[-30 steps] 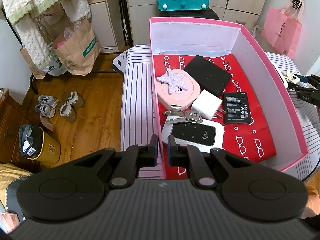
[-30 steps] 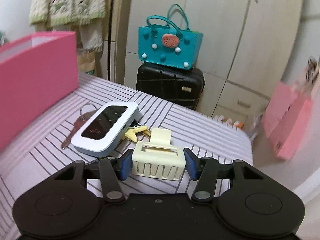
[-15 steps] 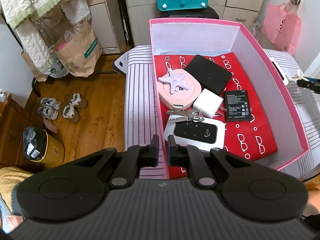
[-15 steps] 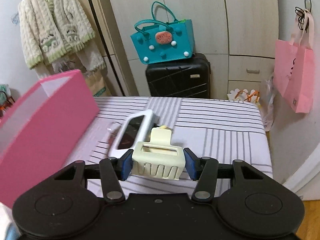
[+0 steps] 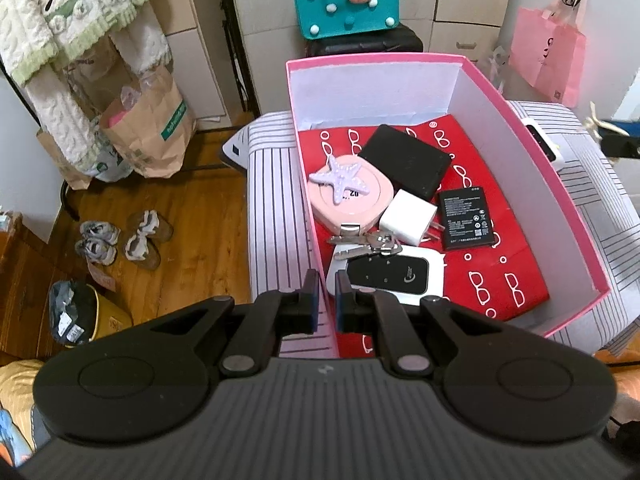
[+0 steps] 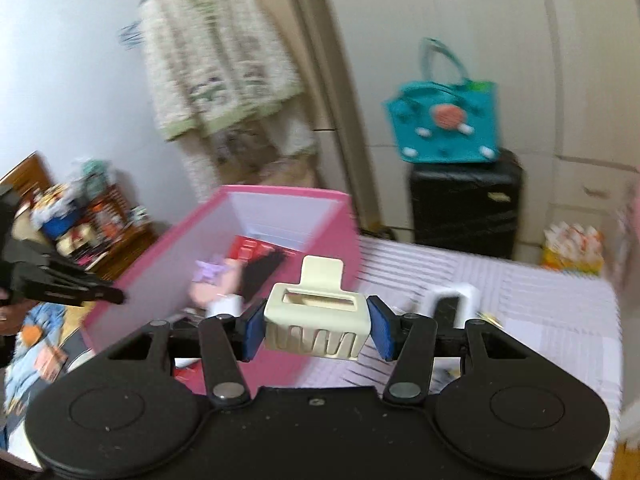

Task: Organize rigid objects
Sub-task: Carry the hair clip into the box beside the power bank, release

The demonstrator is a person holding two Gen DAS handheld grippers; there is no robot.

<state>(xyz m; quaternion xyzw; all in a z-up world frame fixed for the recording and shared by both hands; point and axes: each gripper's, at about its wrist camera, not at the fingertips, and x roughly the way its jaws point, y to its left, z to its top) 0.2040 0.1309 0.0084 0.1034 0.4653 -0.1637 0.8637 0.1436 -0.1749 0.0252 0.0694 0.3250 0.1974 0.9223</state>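
cream hair claw (image 6: 316, 322) pinched in right gripper (image 6: 316, 330), left gripper (image 5: 327, 300) pressed together, pinching pink box wall (image 5: 320, 240)

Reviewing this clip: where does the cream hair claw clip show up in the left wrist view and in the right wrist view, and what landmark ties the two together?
Left wrist view: only a sliver of the cream hair claw clip at the far right edge, beyond the pink box.
Right wrist view: the clip sits low at centre, clamped in the right gripper, in front of the box.
Shared landmark: the teal felt bag on the black suitcase.
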